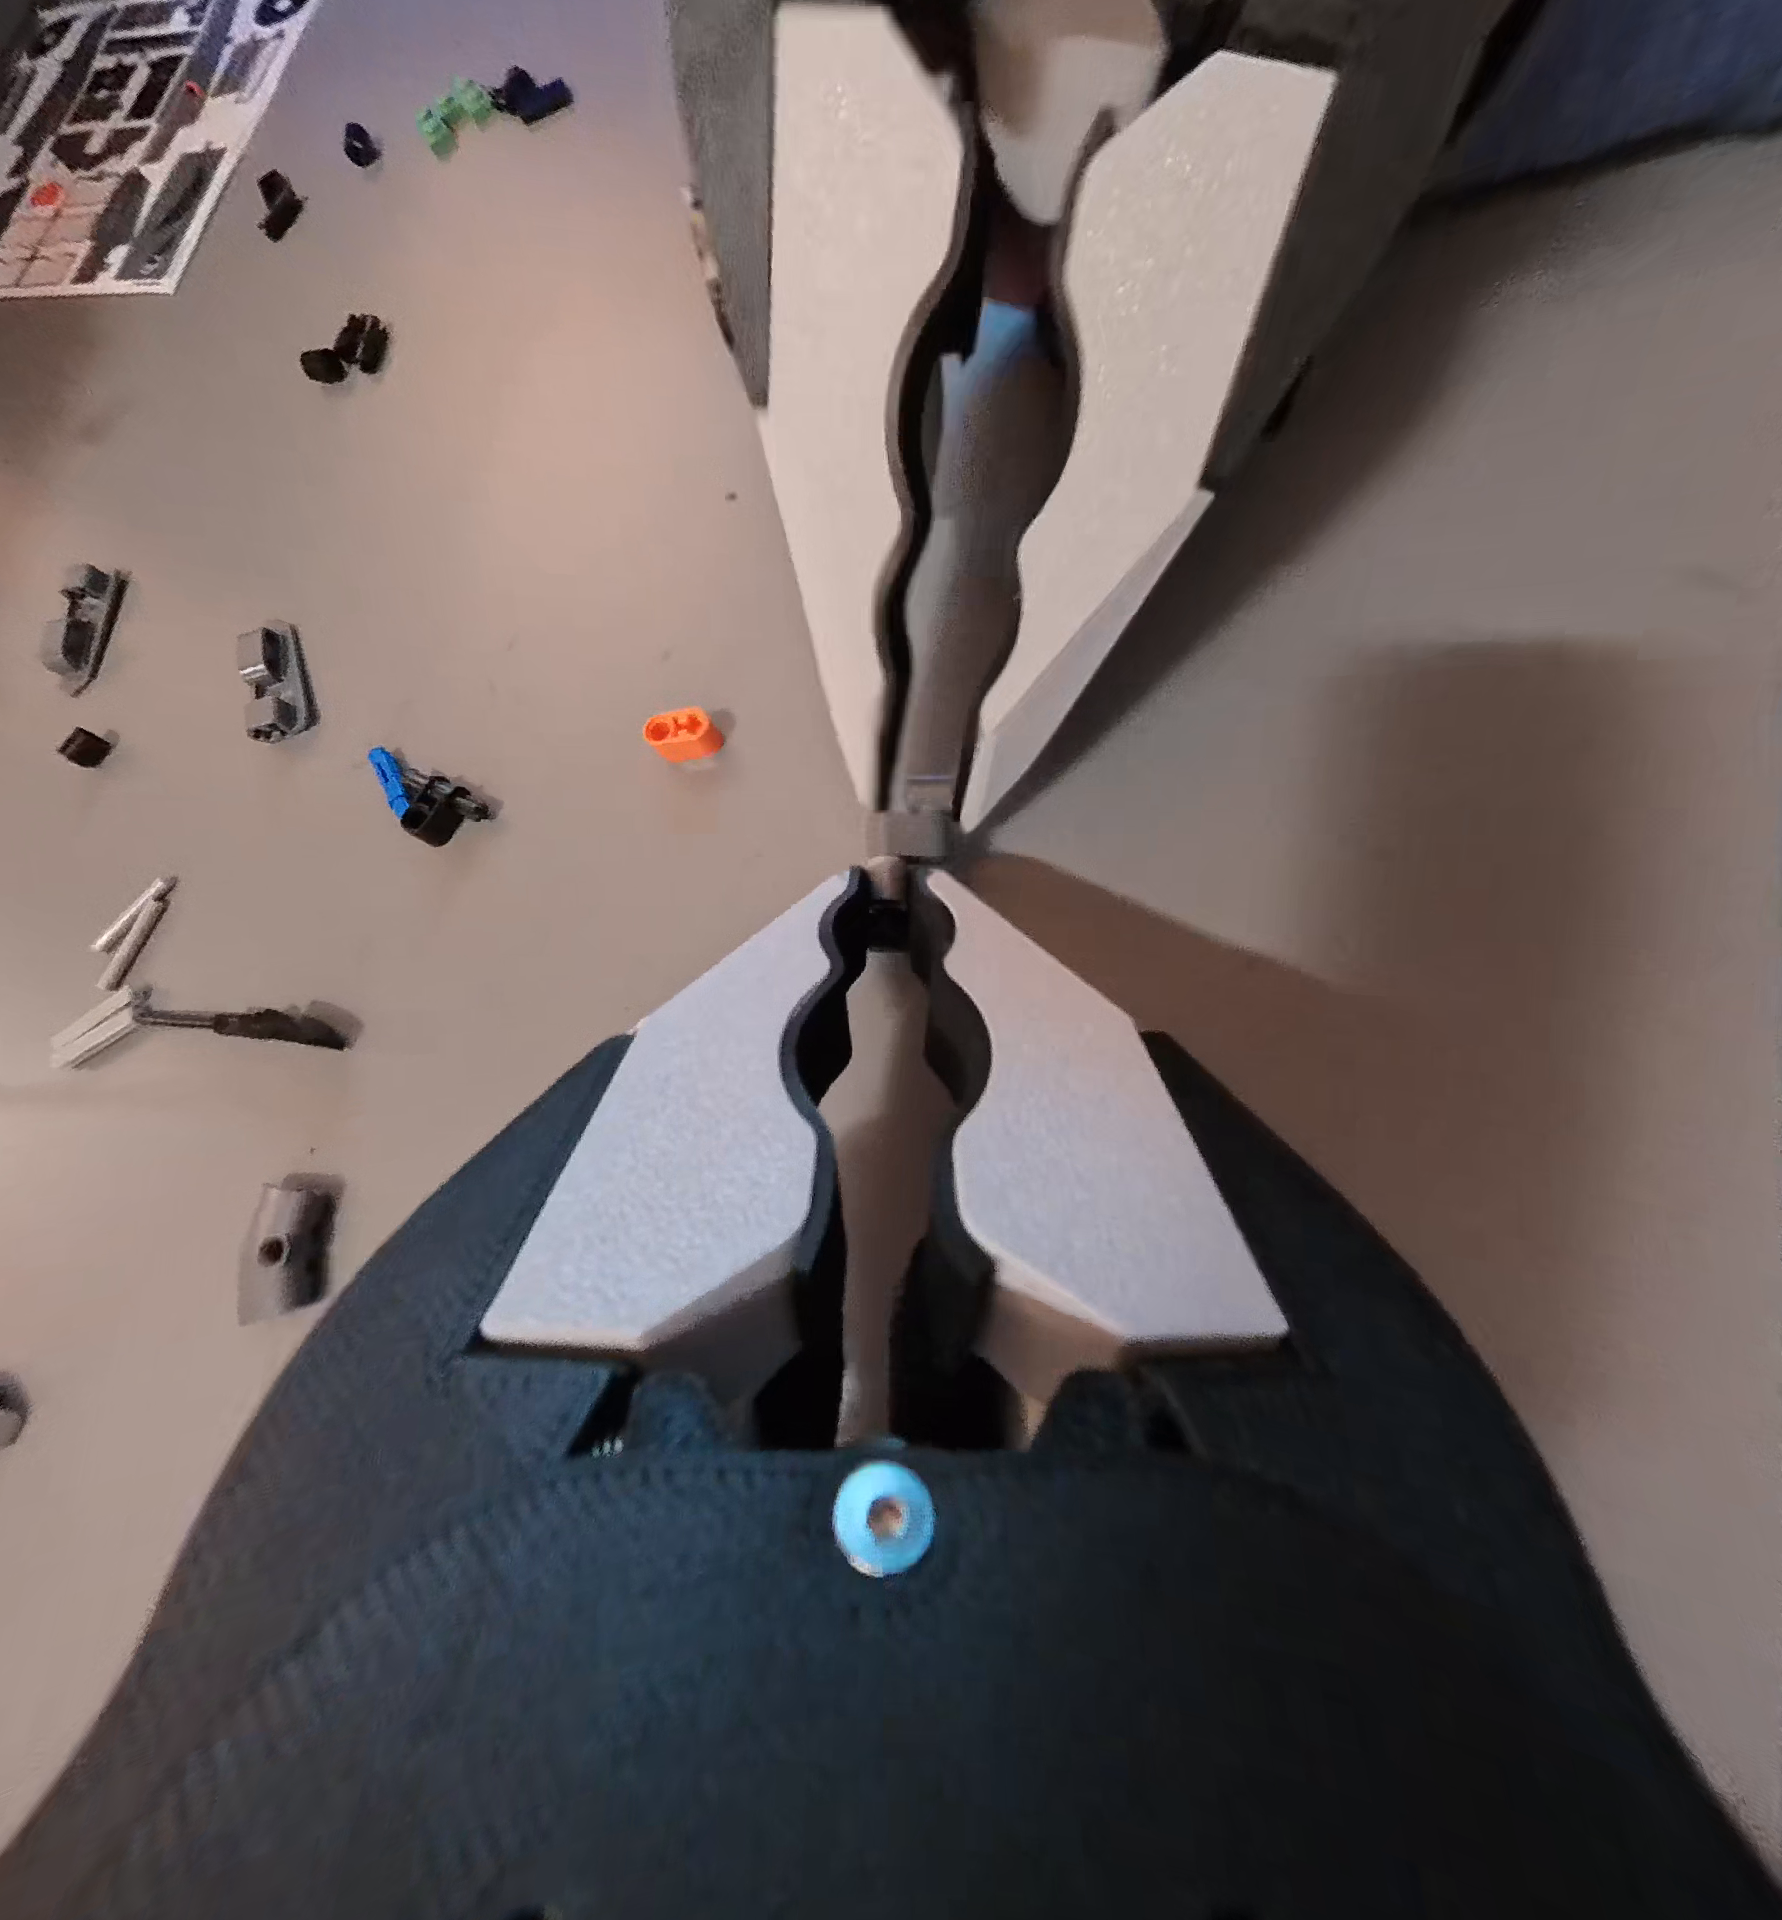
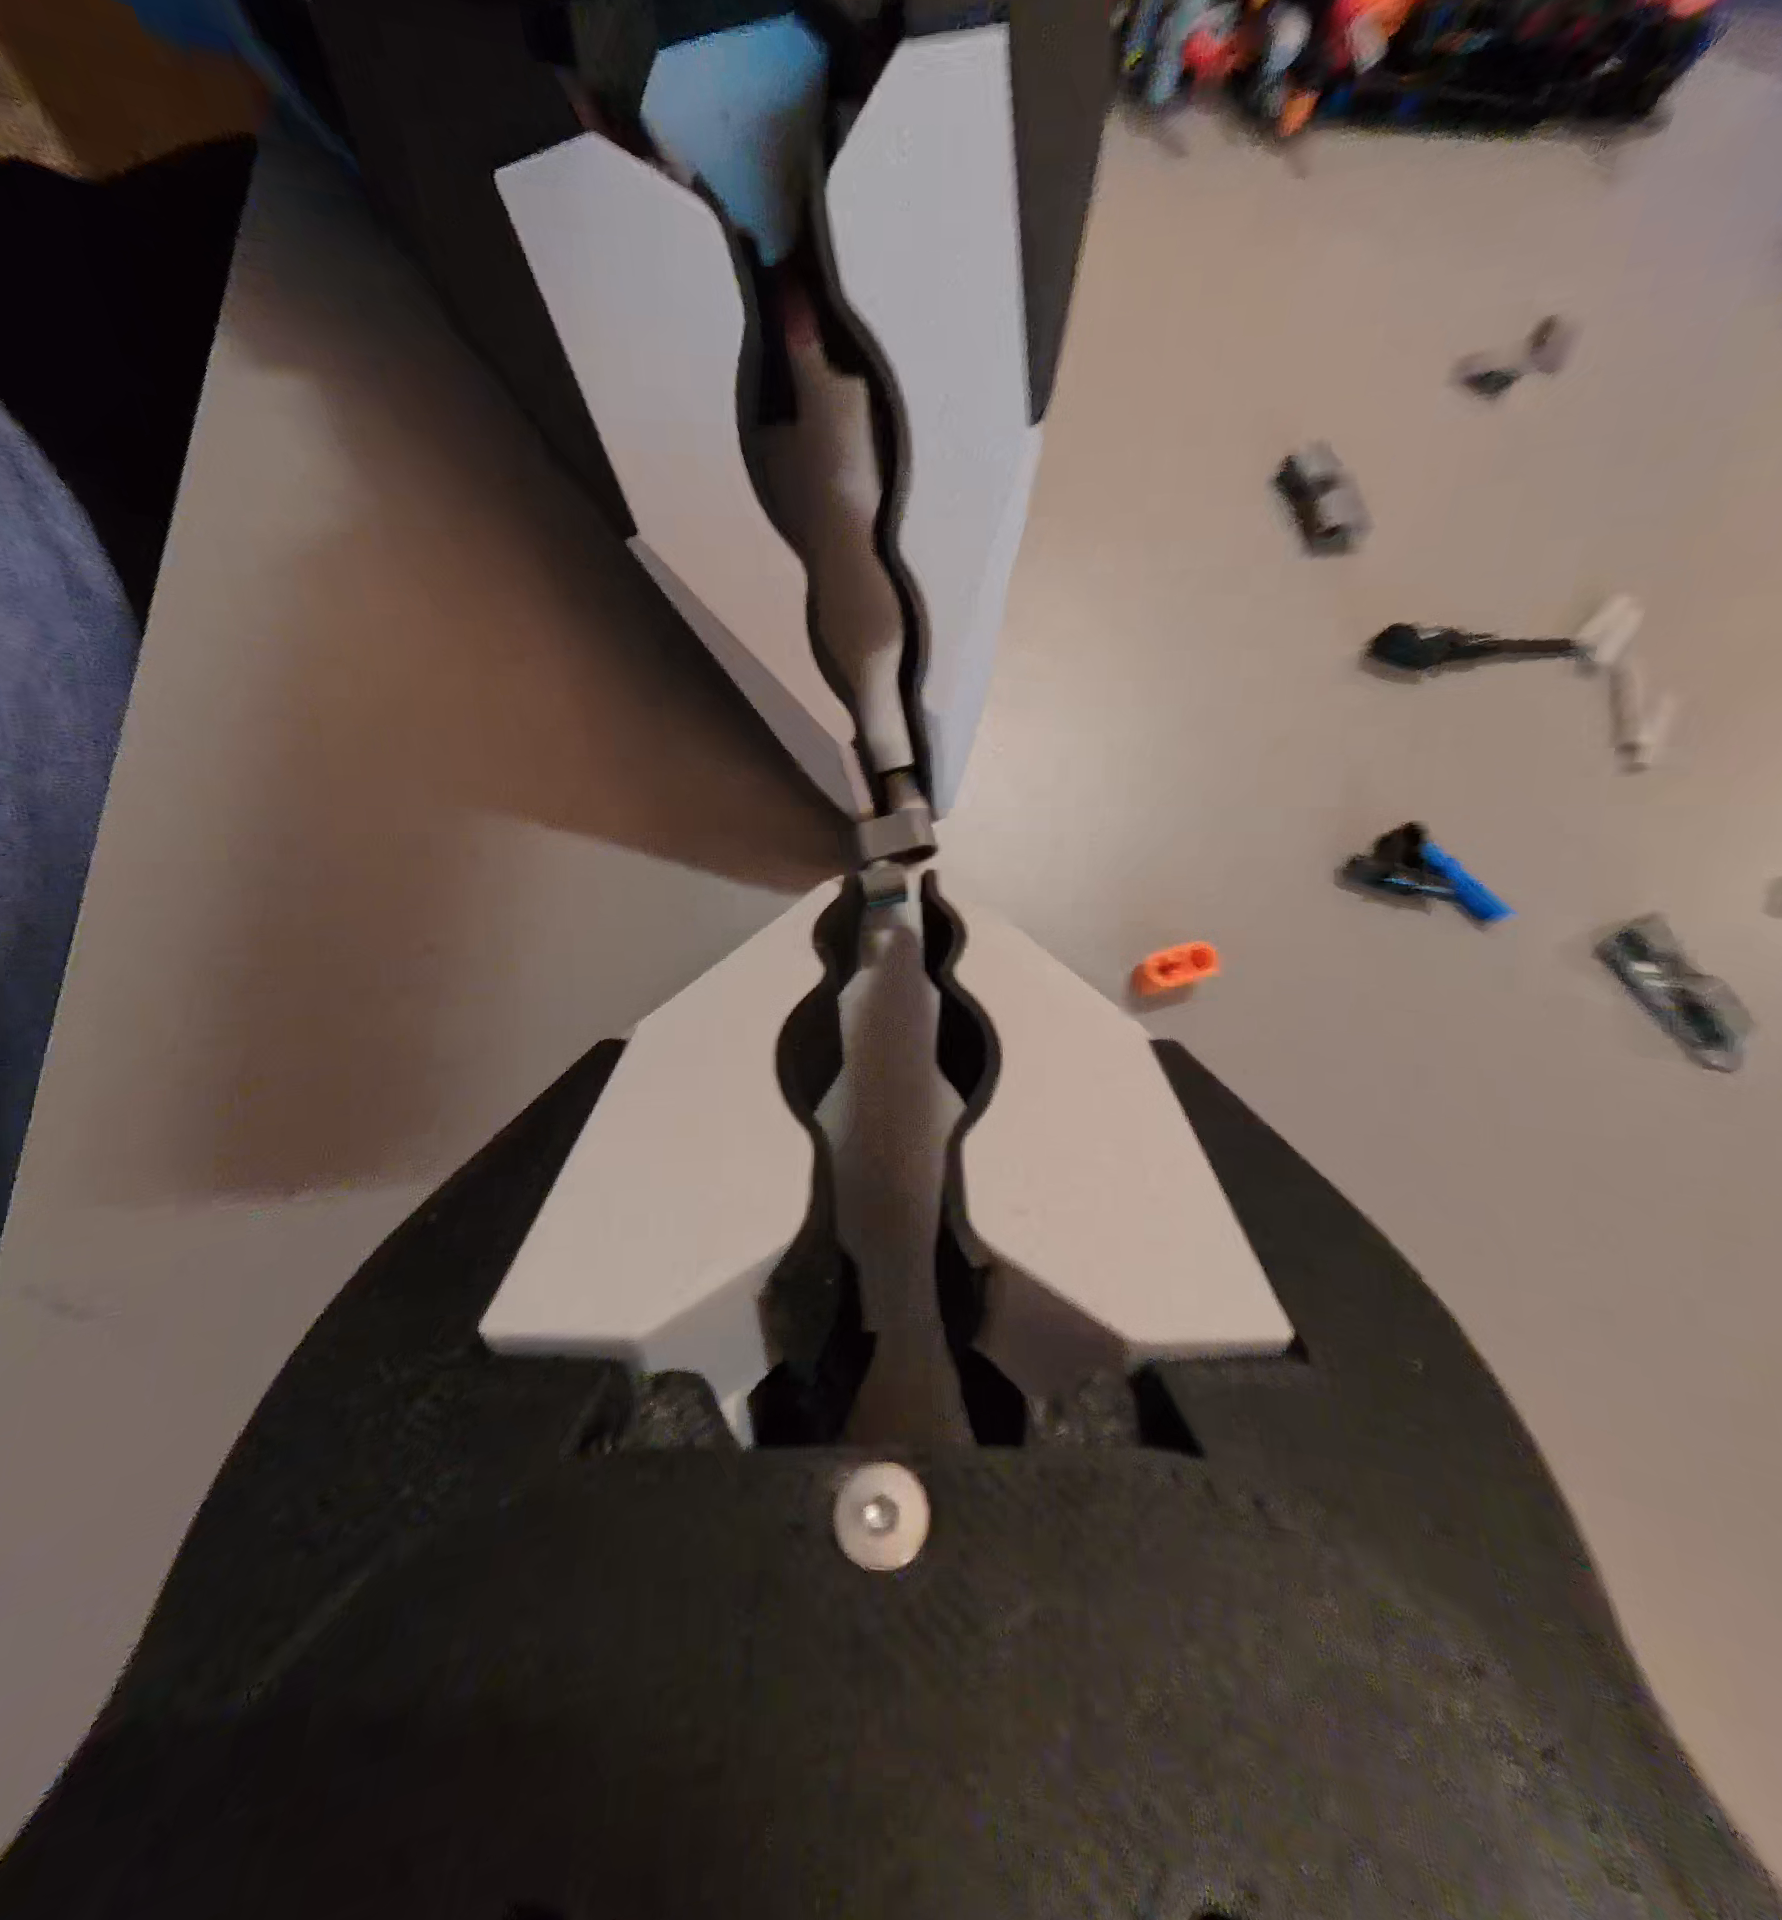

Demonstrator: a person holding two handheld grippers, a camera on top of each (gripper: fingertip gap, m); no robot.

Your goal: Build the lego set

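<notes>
My two grippers meet tip to tip above the beige table. My left gripper is shut on a small black pin piece. My right gripper is shut on a small grey piece with a blue edge. A small grey connector block sits between both tips and touches both held pieces; it also shows in the right wrist view. The right gripper comes in from the top of the left wrist view. The left gripper does the same in the right wrist view.
Loose pieces lie on the table: an orange beam, a blue-and-black part, several grey and black bits, a green piece. A printed sheet lies far left. A bin of mixed parts stands at the back. The tips of both grippers are at nearly the same place.
</notes>
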